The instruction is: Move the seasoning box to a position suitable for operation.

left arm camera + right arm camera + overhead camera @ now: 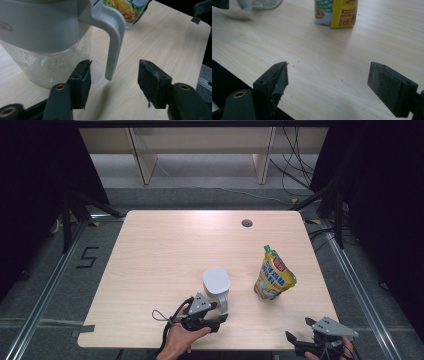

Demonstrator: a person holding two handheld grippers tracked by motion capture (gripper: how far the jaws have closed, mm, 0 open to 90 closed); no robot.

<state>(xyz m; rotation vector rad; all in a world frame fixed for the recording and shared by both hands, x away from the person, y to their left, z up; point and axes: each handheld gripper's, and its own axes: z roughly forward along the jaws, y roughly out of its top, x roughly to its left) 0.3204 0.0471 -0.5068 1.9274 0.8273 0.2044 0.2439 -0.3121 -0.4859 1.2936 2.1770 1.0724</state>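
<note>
Left tool (113,82) open, jaws straddling handle (113,42) of white-lidded pitcher (216,287), not yet touching; aligned for handle grip. Pitcher upright near desk (165,250) front edge. Right tool (328,87) open, idle at desk's front corner, well apart from yellow pouch (274,274).

Even overhead light is brightening the table (165,250), while the surroundings are sitting dark. Soft shadows are falling toward six o'clock, and the close tongs are blurring slightly.
</note>
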